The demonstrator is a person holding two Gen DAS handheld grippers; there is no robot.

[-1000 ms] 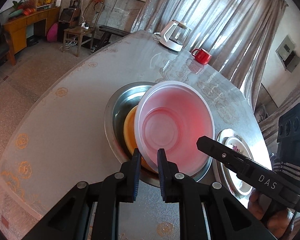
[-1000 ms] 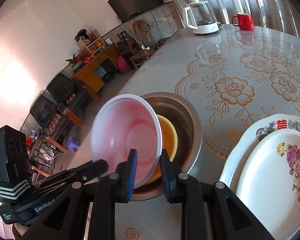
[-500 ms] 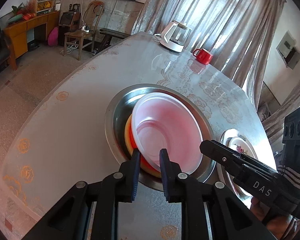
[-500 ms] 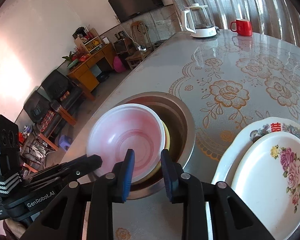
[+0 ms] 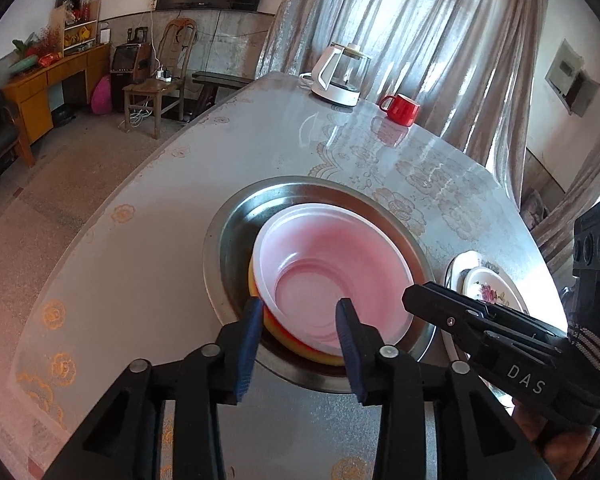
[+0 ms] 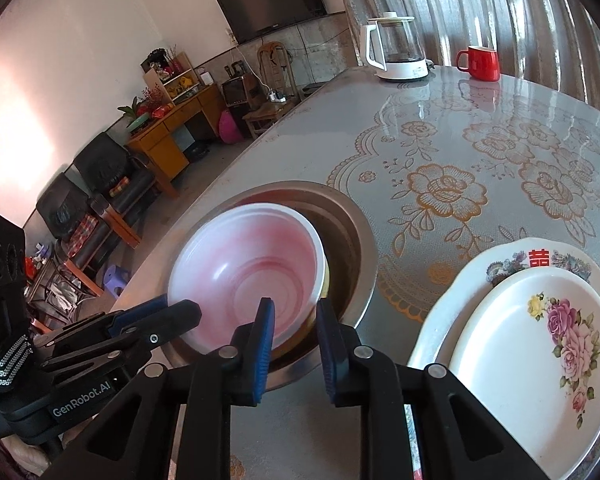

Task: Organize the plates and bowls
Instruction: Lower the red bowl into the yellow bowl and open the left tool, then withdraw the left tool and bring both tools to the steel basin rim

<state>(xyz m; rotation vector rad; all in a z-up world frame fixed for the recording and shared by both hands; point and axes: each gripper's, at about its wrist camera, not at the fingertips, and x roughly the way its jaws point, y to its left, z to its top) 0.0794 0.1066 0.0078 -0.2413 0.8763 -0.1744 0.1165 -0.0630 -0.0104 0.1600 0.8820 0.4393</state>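
Observation:
A translucent pink bowl (image 5: pixel 332 276) rests nested on an orange bowl (image 5: pixel 284 336) inside a wide steel basin (image 5: pixel 236 216) on the table. It also shows in the right wrist view (image 6: pixel 252 264), with the basin (image 6: pixel 360 236) around it. My left gripper (image 5: pixel 298 312) is open, its fingers either side of the pink bowl's near rim, not gripping. My right gripper (image 6: pixel 294 312) is open at the bowl's near right rim. Two stacked flowered plates (image 6: pixel 540 340) lie to the right of the basin.
A white kettle (image 5: pixel 340 76) and a red mug (image 5: pixel 400 110) stand at the table's far end by the curtains. The table has a flowered cover (image 6: pixel 480 152). Chairs and a wooden desk (image 5: pixel 48 88) stand on the floor to the left.
The pink bowl came down from a tilted hold and now sits level on the orange bowl. Both grippers opened and let go of its rim.

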